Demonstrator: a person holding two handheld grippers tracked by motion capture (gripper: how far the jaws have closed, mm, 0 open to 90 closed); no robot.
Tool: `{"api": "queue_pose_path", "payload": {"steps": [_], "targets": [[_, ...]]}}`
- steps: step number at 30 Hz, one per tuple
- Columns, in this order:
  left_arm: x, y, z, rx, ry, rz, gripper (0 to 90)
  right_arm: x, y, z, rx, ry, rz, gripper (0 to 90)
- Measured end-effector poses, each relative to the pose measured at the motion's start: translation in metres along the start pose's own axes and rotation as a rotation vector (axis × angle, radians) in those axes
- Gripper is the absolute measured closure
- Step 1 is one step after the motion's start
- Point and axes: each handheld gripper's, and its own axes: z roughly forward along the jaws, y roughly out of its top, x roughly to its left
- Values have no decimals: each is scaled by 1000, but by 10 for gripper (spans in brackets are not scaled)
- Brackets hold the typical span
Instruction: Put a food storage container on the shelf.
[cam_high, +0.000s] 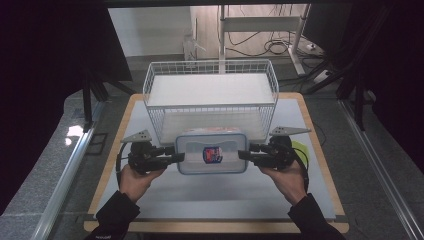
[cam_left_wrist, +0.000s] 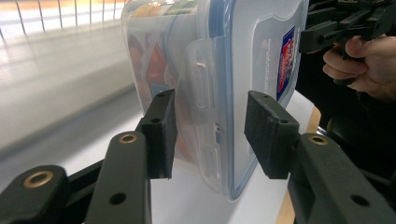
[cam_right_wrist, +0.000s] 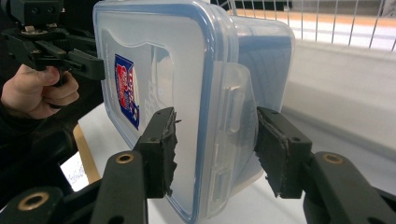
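A clear plastic box (cam_high: 212, 153) with a blue-rimmed lid and a red and blue sticker stands on its long side on the table, just in front of the wire basket, lid toward the person. My left gripper (cam_high: 176, 158) is at its left end and my right gripper (cam_high: 245, 155) at its right end. In the left gripper view the open jaws straddle the box's (cam_left_wrist: 205, 93) side latch (cam_left_wrist: 201, 84), with a gap on the lid side. In the right gripper view the jaws stand either side of the other latch (cam_right_wrist: 236, 107) on the box (cam_right_wrist: 187, 84), and a gap shows there too.
A white wire basket (cam_high: 210, 95) stands at the back middle of the white mat (cam_high: 215, 200), close behind the box. A yellow-green object (cam_high: 301, 149) lies by the right hand. The table's wooden edge (cam_high: 320, 150) runs along the right. Dark curtains flank the table.
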Motion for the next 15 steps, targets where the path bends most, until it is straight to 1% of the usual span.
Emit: {"api": "queue_pose_path", "payload": {"steps": [1,2,3,4,5,6,7,8,9,15], "targets": [[0,8,-2,-4,6,9,547,0,7,-1,-10,1,-4,496],[0,12,-4,-5,9,14,546,0,10,-1,-14,2,-3,496],[-1,16,-5,-7,11,18,546,-1,13,-1,-20,3,-8,496],[-1,16,-5,-7,11,18,546,-1,13,-1,-20,3,-8,496],[0,24,-8,-13,16,23,547,-1,20,-2,-28,7,-9,497],[0,24,-8,-13,16,23,547,-1,20,-2,-28,7,-9,497],[0,33,-11,-17,22,30,547,-1,28,-2,-35,9,-13,496],[0,33,-11,-17,22,30,547,-1,28,-2,-35,9,-13,496],[1,41,-14,-21,28,33,546,-1,35,-2,-45,12,-17,496],[5,62,-19,-31,38,36,547,-5,58,-1,-63,18,-25,496]]}}
